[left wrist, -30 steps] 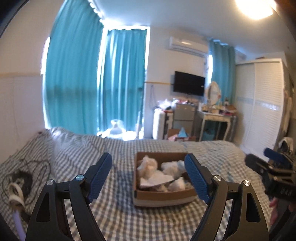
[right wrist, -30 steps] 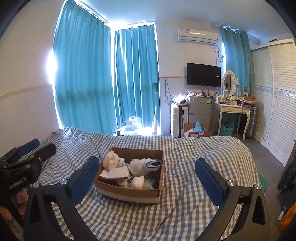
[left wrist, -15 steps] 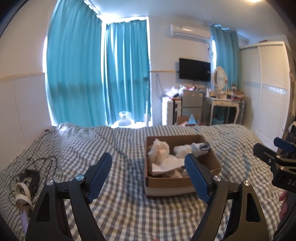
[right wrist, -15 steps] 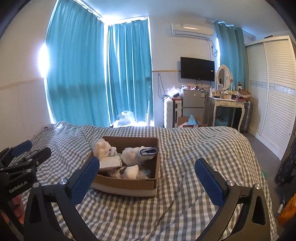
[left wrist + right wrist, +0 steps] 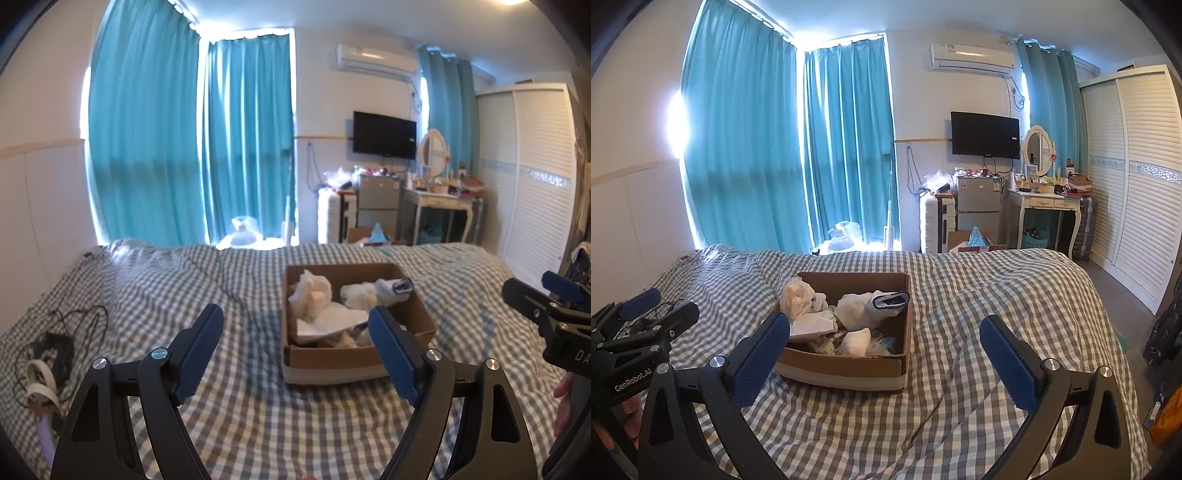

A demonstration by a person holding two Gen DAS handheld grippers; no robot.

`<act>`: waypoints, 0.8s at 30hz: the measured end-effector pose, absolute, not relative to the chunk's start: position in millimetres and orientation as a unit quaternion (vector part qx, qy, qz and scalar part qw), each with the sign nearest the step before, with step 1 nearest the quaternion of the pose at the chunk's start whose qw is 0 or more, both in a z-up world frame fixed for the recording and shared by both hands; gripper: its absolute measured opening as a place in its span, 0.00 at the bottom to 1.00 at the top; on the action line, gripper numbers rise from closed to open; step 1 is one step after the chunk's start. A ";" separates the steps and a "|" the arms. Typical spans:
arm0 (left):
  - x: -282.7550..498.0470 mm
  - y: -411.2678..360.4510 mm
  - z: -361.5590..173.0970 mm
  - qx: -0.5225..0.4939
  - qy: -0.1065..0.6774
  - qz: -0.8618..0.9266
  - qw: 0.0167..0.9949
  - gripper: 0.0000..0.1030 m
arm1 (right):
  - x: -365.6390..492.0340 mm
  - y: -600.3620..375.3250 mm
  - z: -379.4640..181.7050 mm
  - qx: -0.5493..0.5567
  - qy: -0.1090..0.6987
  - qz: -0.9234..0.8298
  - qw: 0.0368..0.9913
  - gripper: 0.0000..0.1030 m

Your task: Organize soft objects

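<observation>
A brown cardboard box (image 5: 413, 306) (image 5: 905, 325) sits on the checked bed cover. It holds several white soft cloths (image 5: 314, 291) (image 5: 857, 310) and a white sock with a grey cuff (image 5: 397, 286) (image 5: 890, 301). My left gripper (image 5: 295, 339) is open and empty, held above the bed just short of the box, which lies to its right. My right gripper (image 5: 882, 350) is open and empty, with the box just ahead of its left finger. Each gripper shows at the edge of the other's view.
The grey-and-white checked bed (image 5: 240, 424) (image 5: 979, 302) fills the foreground. Black cables and a white band (image 5: 44, 354) lie on its left side. Beyond its foot are teal curtains, a suitcase, a small fridge (image 5: 977, 201), a dressing table and a white wardrobe (image 5: 1137, 177).
Both views have tipped down and drawn closer to the box. In the left view the box has shifted to the right. Both grippers stay open and empty.
</observation>
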State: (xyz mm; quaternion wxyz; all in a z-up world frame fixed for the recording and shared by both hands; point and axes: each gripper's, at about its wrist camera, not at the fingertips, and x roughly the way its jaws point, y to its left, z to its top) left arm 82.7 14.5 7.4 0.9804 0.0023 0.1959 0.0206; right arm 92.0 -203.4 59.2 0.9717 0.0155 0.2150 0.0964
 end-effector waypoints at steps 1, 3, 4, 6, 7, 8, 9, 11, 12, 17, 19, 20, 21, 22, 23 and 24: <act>83.0 14.2 7.2 0.003 0.196 0.021 0.980 0.80 | 91.7 -203.0 59.4 0.015 0.216 0.096 0.972 1.00; 82.3 12.9 7.3 0.004 0.197 0.019 0.980 0.80 | 91.3 -201.8 59.7 0.012 0.216 0.094 0.972 1.00; 82.7 13.0 6.8 0.004 0.197 0.018 0.980 0.80 | 91.1 -201.5 60.1 0.012 0.216 0.094 0.972 1.00; 82.9 12.5 6.3 0.005 0.198 0.018 0.980 0.80 | 91.1 -201.5 59.8 0.012 0.216 0.094 0.972 1.00; 83.1 12.4 6.1 0.004 0.200 0.015 0.980 0.80 | 91.0 -201.1 59.9 0.012 0.216 0.094 0.972 1.00; 83.1 12.4 6.0 0.003 0.201 0.014 0.979 0.80 | 91.1 -201.1 59.8 0.011 0.217 0.094 0.972 1.00; 83.0 12.3 6.0 0.002 0.201 0.013 0.979 0.80 | 90.8 -201.3 59.5 0.010 0.216 0.094 0.972 1.00; 82.9 11.8 5.9 0.003 0.201 0.013 0.979 0.80 | 90.2 -200.6 59.9 0.009 0.216 0.093 0.972 1.00; 83.3 11.8 5.8 0.003 0.203 0.014 0.979 0.80 | 90.0 -200.7 59.4 0.010 0.216 0.093 0.972 1.00; 83.1 11.9 6.2 0.001 0.204 0.014 0.979 0.80 | 88.9 -201.1 58.8 0.011 0.217 0.094 0.972 1.00; 82.8 12.2 6.2 0.000 0.202 0.013 0.979 0.80 | 89.2 -200.7 58.8 0.010 0.218 0.093 0.971 1.00; 82.1 12.0 6.6 0.002 0.200 0.018 0.980 0.80 | 88.8 -200.8 59.1 0.010 0.219 0.093 0.971 1.00; 81.4 11.8 7.1 0.004 0.198 0.022 0.980 0.80 | 89.1 -200.0 59.2 0.010 0.219 0.093 0.971 1.00; 81.2 11.8 7.1 0.004 0.198 0.023 0.980 0.80 | 88.7 -199.7 59.2 0.008 0.220 0.093 0.971 1.00; 81.0 12.5 6.9 0.002 0.198 0.023 0.980 0.80 | 89.2 -198.9 59.2 0.007 0.220 0.092 0.971 1.00; 81.1 13.6 7.0 -0.002 0.198 0.023 0.980 0.80 | 89.3 -198.3 59.1 0.006 0.221 0.092 0.971 1.00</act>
